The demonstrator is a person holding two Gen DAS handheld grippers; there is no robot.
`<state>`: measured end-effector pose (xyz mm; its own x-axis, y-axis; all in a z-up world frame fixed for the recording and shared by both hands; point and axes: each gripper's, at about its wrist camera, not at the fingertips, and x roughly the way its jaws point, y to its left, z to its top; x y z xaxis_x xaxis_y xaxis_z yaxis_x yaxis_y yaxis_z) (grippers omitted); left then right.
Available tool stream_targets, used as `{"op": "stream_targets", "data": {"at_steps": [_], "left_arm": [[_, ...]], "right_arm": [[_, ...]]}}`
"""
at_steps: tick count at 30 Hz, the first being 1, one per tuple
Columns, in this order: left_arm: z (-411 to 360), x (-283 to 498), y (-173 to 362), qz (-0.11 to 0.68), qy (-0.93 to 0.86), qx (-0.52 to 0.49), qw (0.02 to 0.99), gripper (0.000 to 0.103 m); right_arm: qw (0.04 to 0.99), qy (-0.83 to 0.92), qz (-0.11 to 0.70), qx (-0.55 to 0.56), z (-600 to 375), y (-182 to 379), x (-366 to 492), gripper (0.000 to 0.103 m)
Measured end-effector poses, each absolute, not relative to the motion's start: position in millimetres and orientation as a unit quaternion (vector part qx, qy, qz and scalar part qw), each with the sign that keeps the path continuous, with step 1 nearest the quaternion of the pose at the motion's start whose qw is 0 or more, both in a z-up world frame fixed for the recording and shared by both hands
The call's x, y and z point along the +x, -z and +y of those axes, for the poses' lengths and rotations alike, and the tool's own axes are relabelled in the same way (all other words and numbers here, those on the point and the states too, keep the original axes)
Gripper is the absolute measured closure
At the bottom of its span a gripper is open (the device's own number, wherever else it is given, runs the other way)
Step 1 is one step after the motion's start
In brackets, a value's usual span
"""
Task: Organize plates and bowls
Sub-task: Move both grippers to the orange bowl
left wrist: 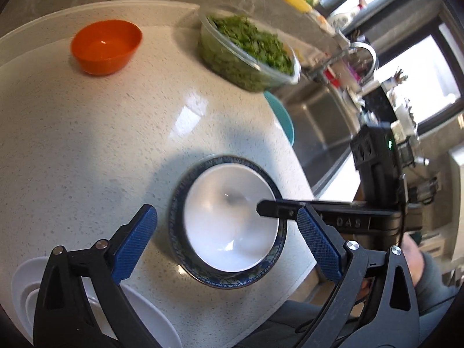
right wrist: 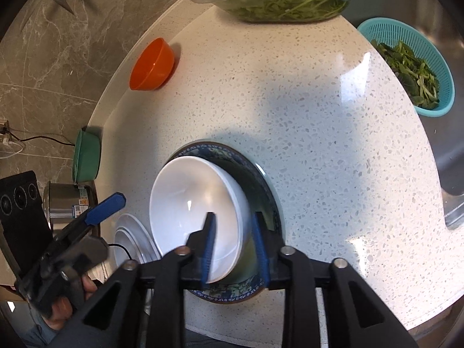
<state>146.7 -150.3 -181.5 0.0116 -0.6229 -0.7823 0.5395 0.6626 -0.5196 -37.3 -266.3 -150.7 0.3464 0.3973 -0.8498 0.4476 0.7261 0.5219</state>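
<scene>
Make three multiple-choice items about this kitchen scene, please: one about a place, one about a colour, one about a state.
1. Where does the white bowl sit?
A. In the blue-patterned plate
B. In the sink
C. Inside the orange bowl

2. What colour is the colander holding leafy greens at the sink edge?
A. Red
B. Turquoise
C. Black

3. What is the right gripper doing?
A. Hanging open, far from any dish
B. Gripping the orange bowl
C. Closed on the white bowl's rim

Answers: 1 A, the patterned rim rings the bowl in both views. 2 B, its perforated wall is turquoise. 3 C, one of the fingers is inside the rim, the other outside; the left gripper stands open.
</scene>
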Motion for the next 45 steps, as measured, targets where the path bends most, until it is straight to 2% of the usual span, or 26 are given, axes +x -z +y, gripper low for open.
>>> {"op": "stream_targets", "data": {"at_steps": [4,8,12,14,18,22,28,35,40,43,45], "left_arm": [[-131,165,168,0.561,0.394,-0.048,0.727,0.005],[-104,186,163,0.554,0.381,-0.078,0.736,0.004],[-79,198,167,0.561,0.364,-0.098,0.737,0.004],[-71,204,172,0.568,0.362,-0.109,0.731,0.0],[-58,220,179,0.559,0.342,-0.119,0.746,0.0],[-50,230,168,0.495,0.316,-0.105,0.803,0.0],[-34,294,183,0.558,0.254,-0.107,0.782,0.0],[-46,360,189,0.557,0.223,-0.059,0.798,0.0],[-75,404,205,0.56,0.221,-0.019,0.799,0.001],[-91,413,216,0.554,0.23,-0.002,0.8,0.001],[-100,419,227,0.557,0.232,0.009,0.798,0.002]], "right_arm": [[0.737,0.009,0.565,0.371,-266,144,-38,0.051],[0.751,0.004,0.546,0.372,-271,129,-43,0.027],[0.778,0.009,0.493,0.389,-288,107,-55,0.02],[0.789,0.014,0.469,0.396,-299,99,-59,0.019],[0.803,0.007,0.449,0.392,-311,89,-51,0.017],[0.807,-0.011,0.444,0.389,-315,86,-28,0.017],[0.808,-0.069,0.447,0.376,-312,74,28,0.017],[0.798,-0.086,0.496,0.33,-309,65,127,0.017],[0.782,-0.084,0.538,0.302,-297,85,199,0.017],[0.773,-0.079,0.563,0.281,-280,104,226,0.021],[0.774,-0.074,0.575,0.256,-268,117,239,0.027]]}}
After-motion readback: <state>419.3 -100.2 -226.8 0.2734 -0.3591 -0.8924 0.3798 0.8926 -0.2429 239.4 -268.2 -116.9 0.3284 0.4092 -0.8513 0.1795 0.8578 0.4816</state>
